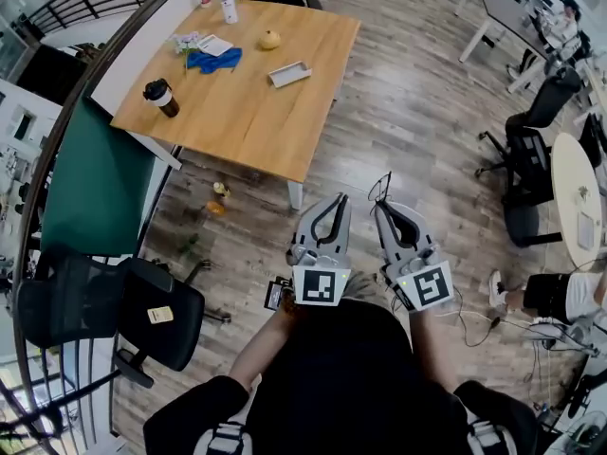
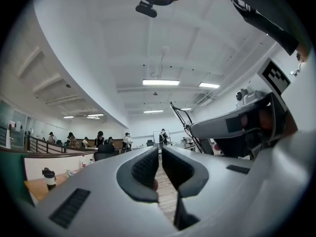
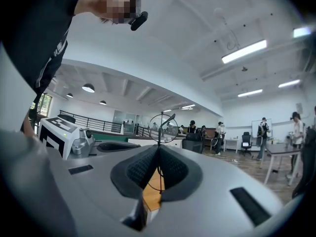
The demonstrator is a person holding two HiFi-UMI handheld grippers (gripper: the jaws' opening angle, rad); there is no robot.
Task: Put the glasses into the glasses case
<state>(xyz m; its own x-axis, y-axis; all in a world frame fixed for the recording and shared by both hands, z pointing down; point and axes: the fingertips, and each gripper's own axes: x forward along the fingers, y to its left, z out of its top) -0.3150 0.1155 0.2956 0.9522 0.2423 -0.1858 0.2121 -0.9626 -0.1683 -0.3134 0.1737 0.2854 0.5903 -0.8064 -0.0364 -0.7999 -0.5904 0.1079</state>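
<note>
The glasses (image 3: 163, 128) are in the right claw (image 3: 159, 149). Its pads are pinched shut on a thin wire of the frame, and one round lens stands up just past the tips. In the head view that frame shows only as a fine dark wire (image 1: 384, 186) at the tip of the right claw (image 1: 381, 207). The left claw (image 2: 160, 152) is drawn almost together with only a slit between its pads, and nothing is in it. In the head view it (image 1: 340, 200) sits just beside the right one at 9 o'clock.

Both claws are held over the wooden floor, well apart from the tabletop (image 1: 256, 112), which lies at 11 o'clock from them. The flat grey open tray there looks like the case (image 1: 289, 74). It lies near the tabletop's 3 o'clock edge, with a yellow fruit (image 1: 270, 39) at its 11 o'clock and a blue cloth (image 1: 213, 61) at its 9 o'clock.

The step in hand appears to be the carry to the tabletop. The grip is on a thin wire, so the frame could swivel or slip. Best to hold the right claw closed and level, and come at the case from its open 3 o'clock side, away from the fruit and cloth. The left claw could open on arrival to steady the case before the glasses go down.
</note>
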